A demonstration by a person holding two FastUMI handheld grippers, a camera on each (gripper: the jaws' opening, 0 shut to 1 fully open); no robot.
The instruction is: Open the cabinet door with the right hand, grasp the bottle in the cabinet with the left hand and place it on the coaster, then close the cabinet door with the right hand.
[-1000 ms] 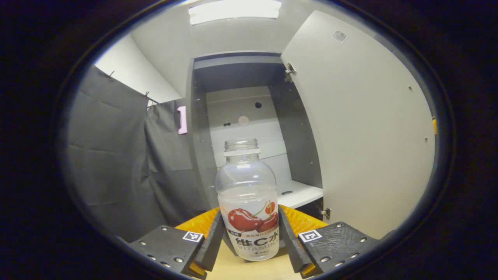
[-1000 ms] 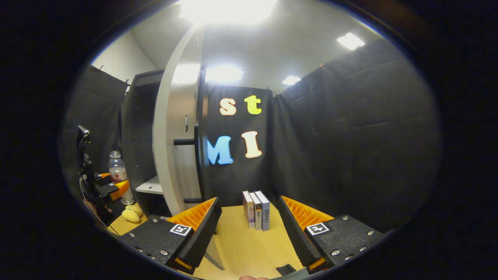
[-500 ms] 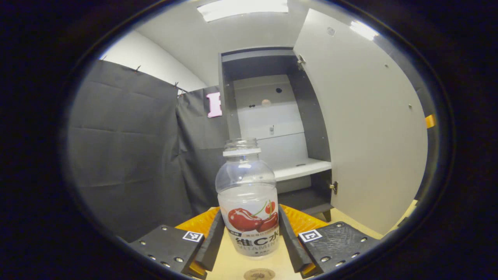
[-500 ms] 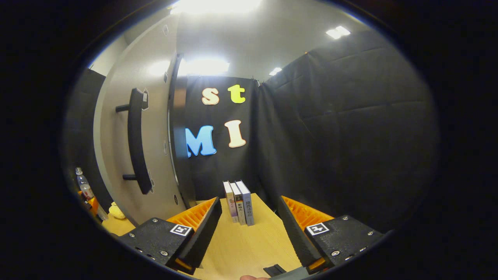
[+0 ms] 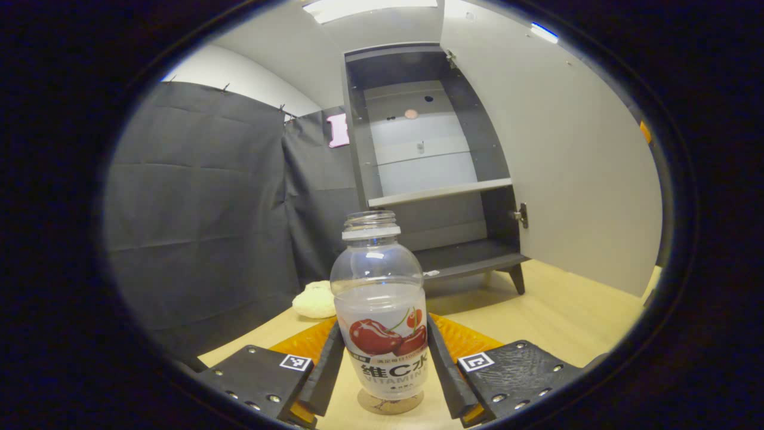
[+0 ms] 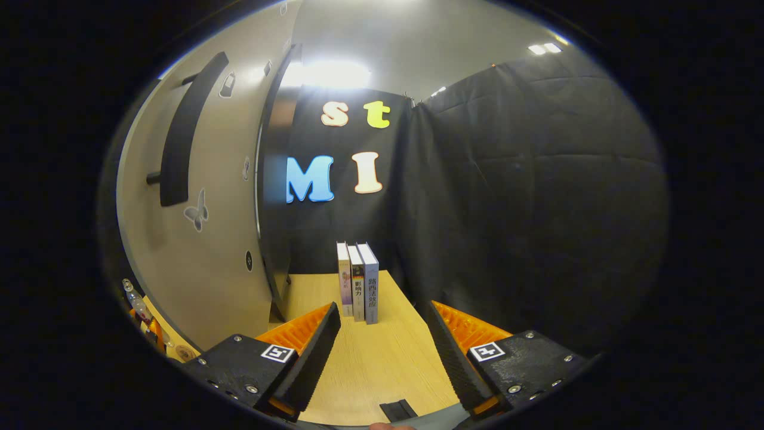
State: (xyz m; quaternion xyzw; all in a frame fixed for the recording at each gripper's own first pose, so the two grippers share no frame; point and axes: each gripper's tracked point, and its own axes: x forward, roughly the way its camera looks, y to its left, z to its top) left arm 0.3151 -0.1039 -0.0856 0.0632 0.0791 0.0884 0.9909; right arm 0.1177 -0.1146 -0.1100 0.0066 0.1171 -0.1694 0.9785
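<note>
My left gripper (image 5: 385, 327) is shut on a clear bottle (image 5: 381, 310) with a cherry label and no cap, holding it upright. A round coaster (image 5: 387, 404) lies on the wooden table directly under the bottle's base; I cannot tell whether they touch. Behind stands the dark cabinet (image 5: 430, 161), its pale door (image 5: 567, 167) swung wide to the right. My right gripper (image 6: 382, 313) is open over the table with nothing between its fingers. To its left is the door's outer face (image 6: 203, 251) with a black bar handle (image 6: 182, 128). The bottle (image 6: 133, 300) shows small at the lower left.
Three books (image 6: 357, 280) stand upright on the table by the back wall. A pale soft lump (image 5: 315, 300) lies left of the cabinet's foot. A white shelf (image 5: 439, 192) crosses the cabinet. Bare table stretches between cabinet and grippers.
My left gripper has drawn back from the cabinet and come down with the bottle; the coaster now lies under it. The right gripper has come nearer the door's outer face and stayed open.
</note>
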